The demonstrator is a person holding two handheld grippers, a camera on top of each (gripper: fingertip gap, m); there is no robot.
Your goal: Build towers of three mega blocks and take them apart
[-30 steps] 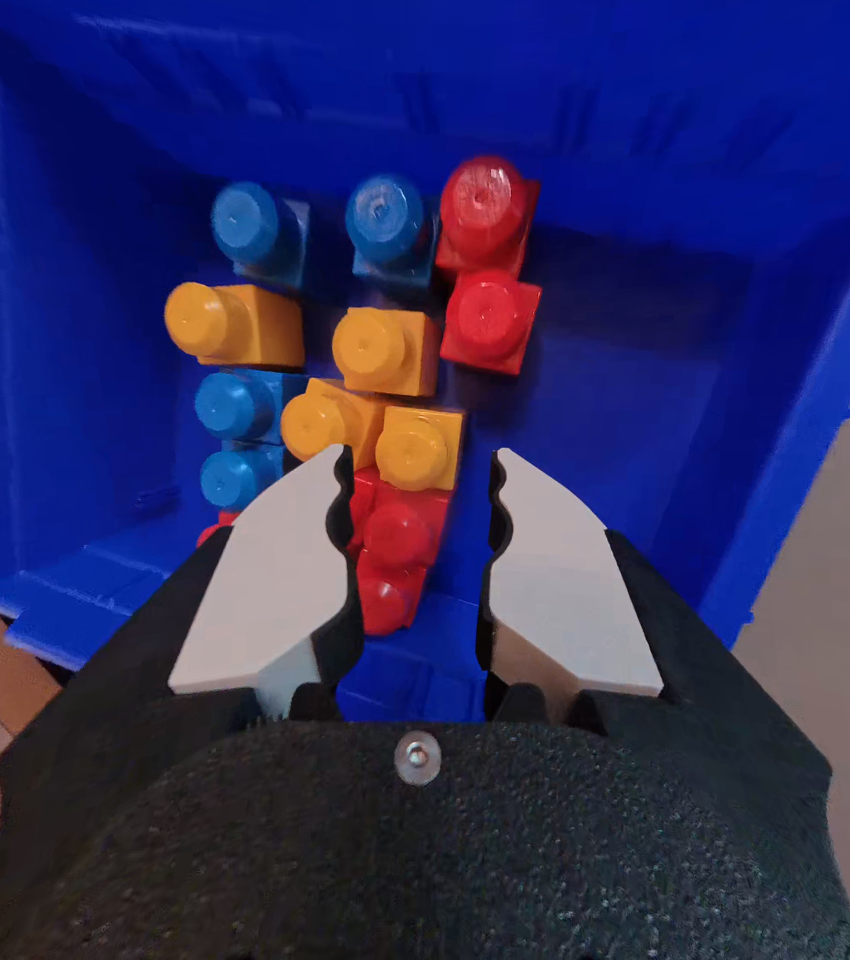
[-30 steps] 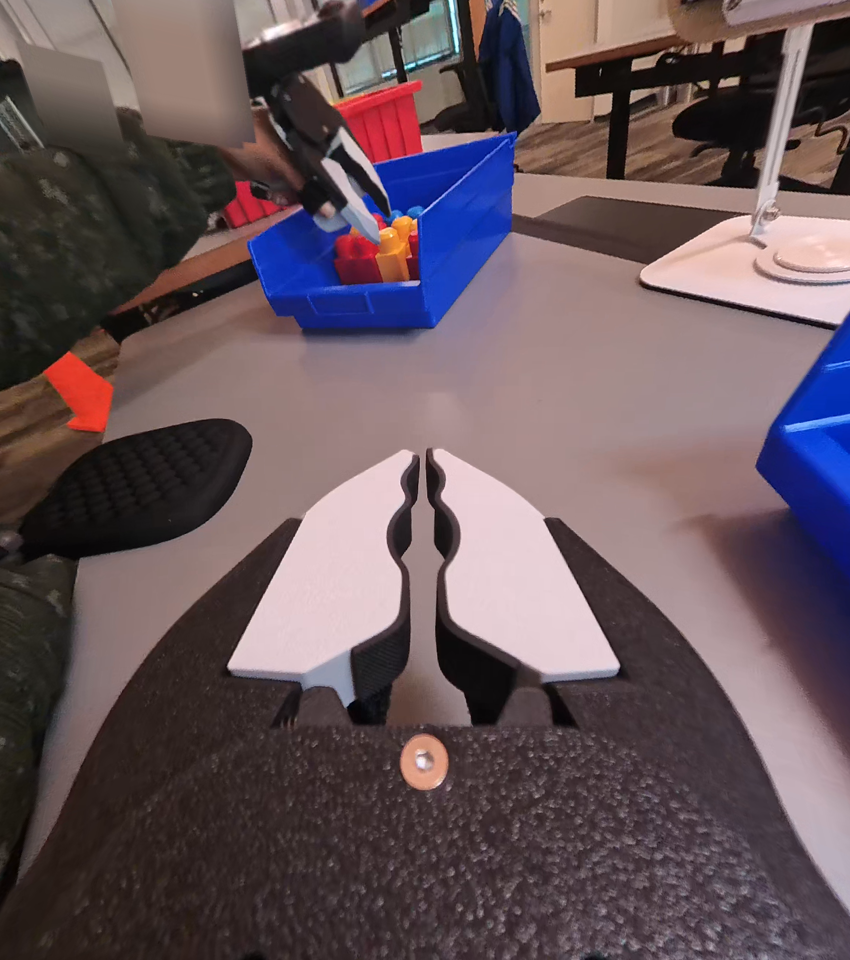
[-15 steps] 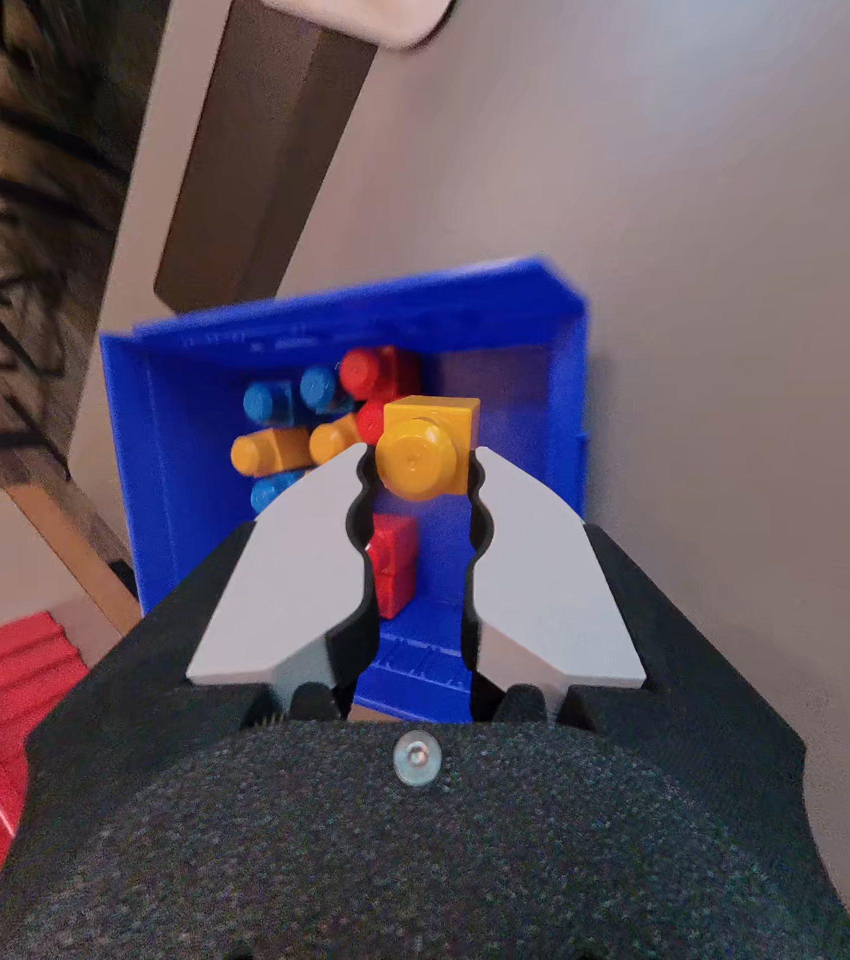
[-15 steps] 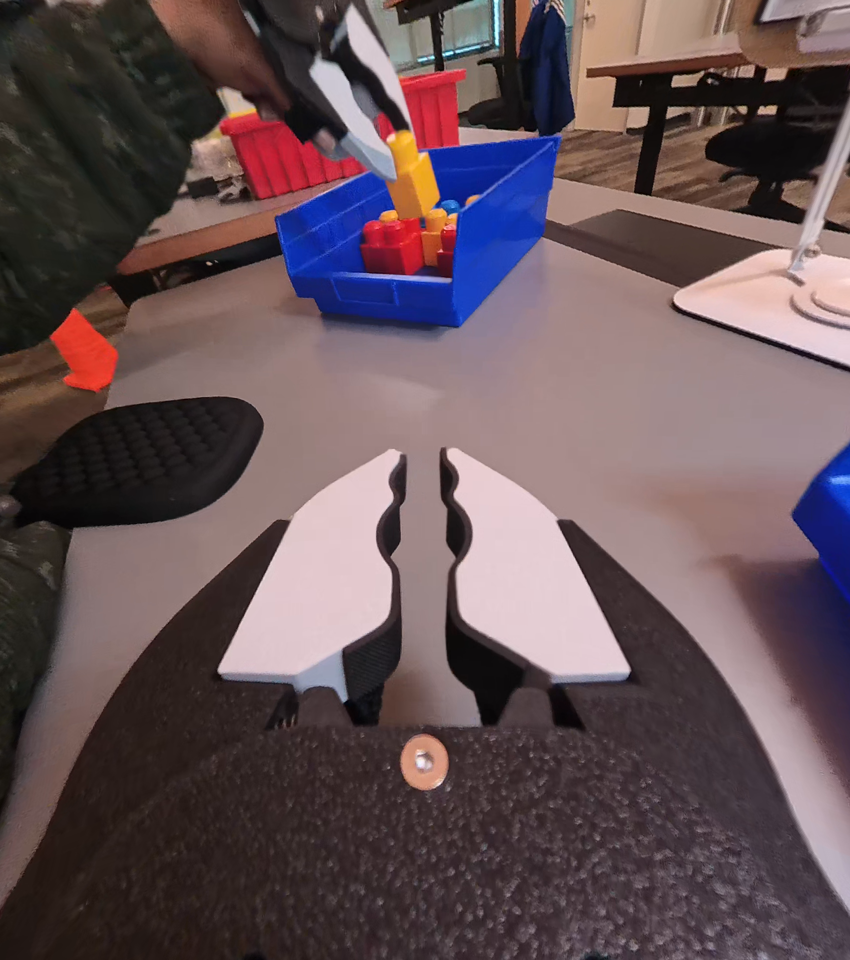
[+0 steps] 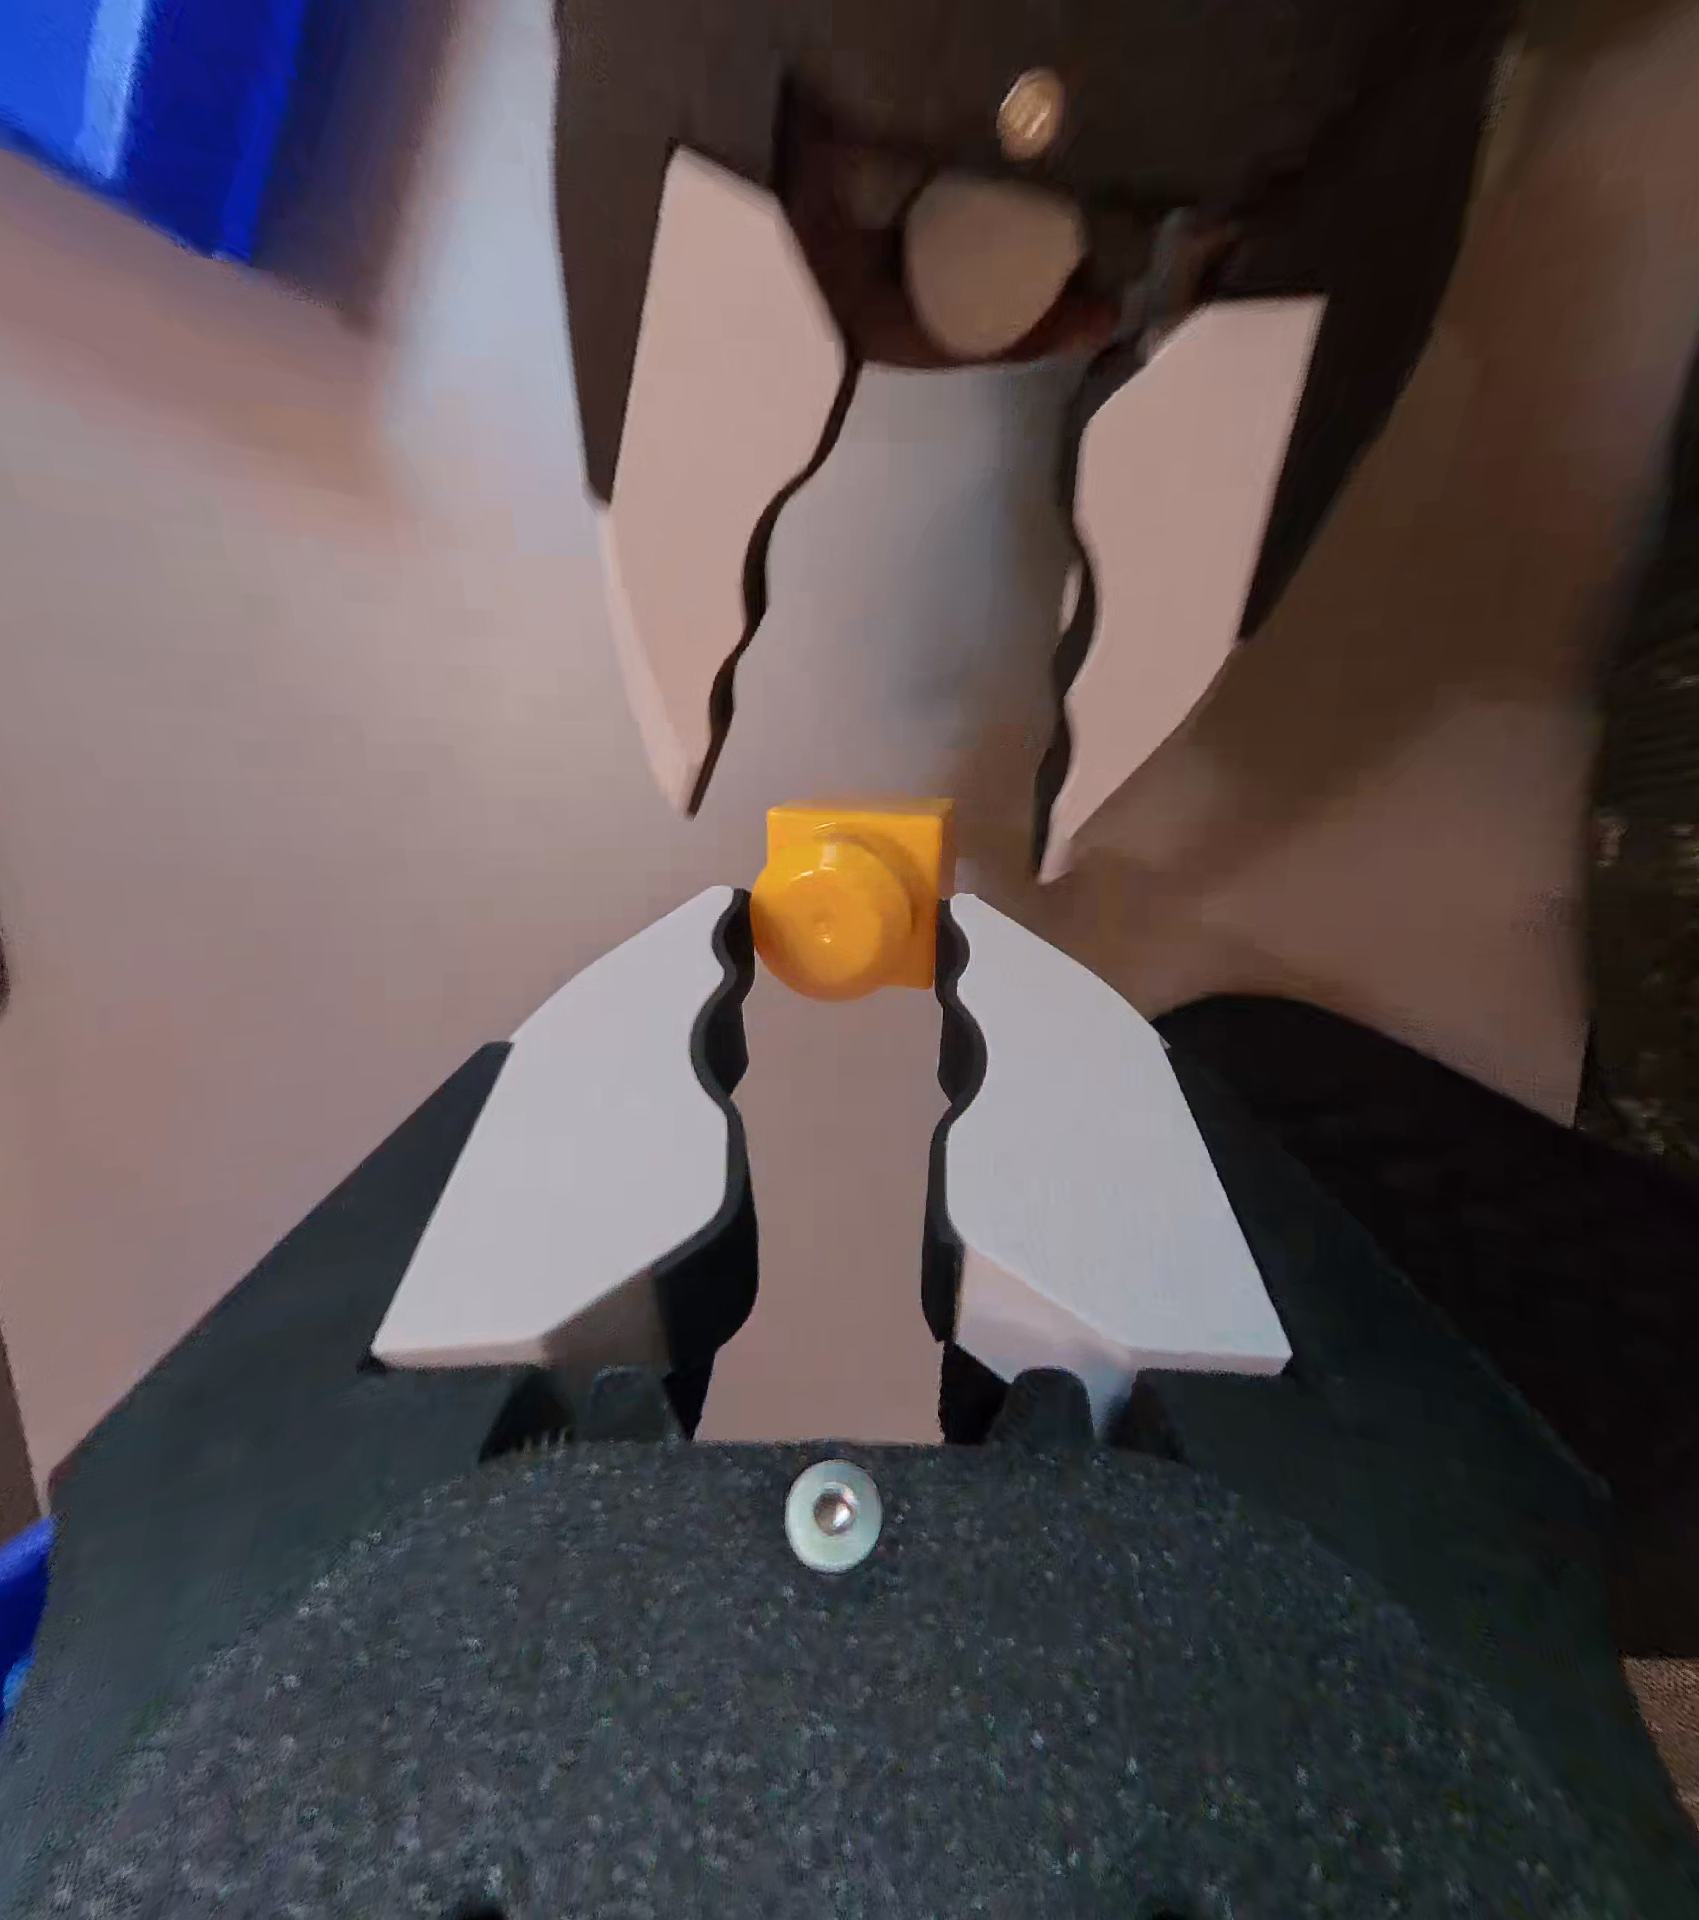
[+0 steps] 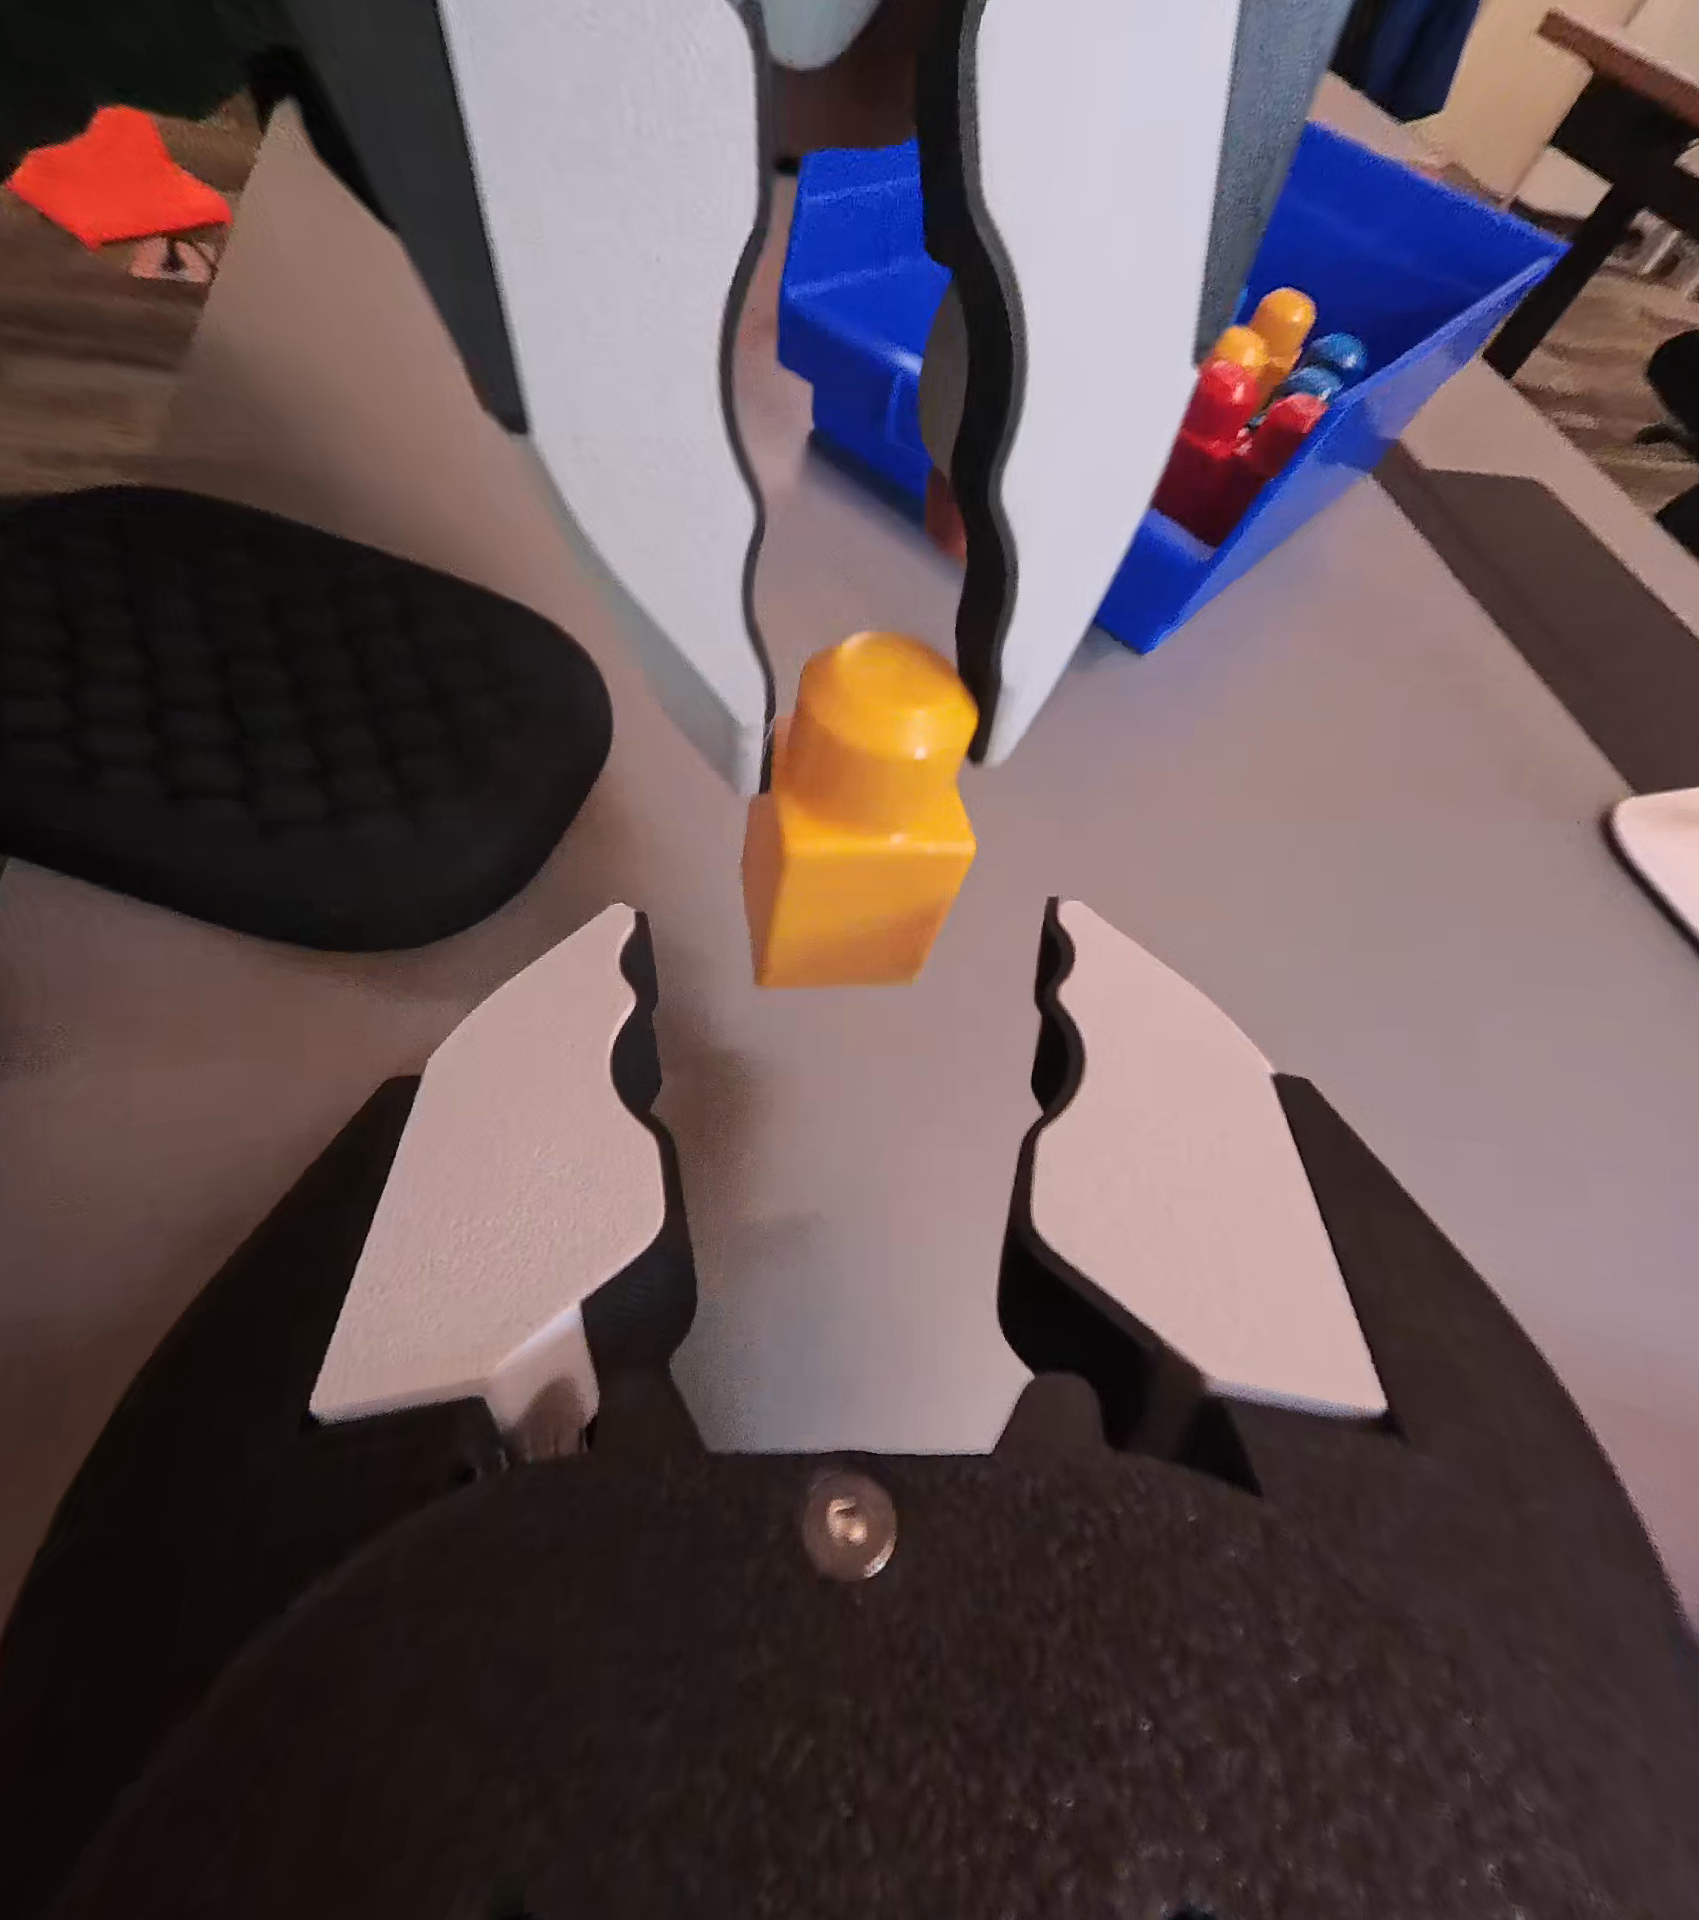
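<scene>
While gripped, glossy orange block [image 6: 855, 831] (square-bodied).

Soft, even indoor light, faint shadows on the matte grey tabletop [image 6: 1240, 935], motion blur near frame edges, wide-angle bending at the corners

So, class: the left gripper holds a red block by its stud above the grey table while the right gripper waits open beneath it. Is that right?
Not quite: the block is orange, not red, as the right wrist view shows. The left gripper does pinch its stud above the grey table, and the right gripper waits open beneath.
</scene>
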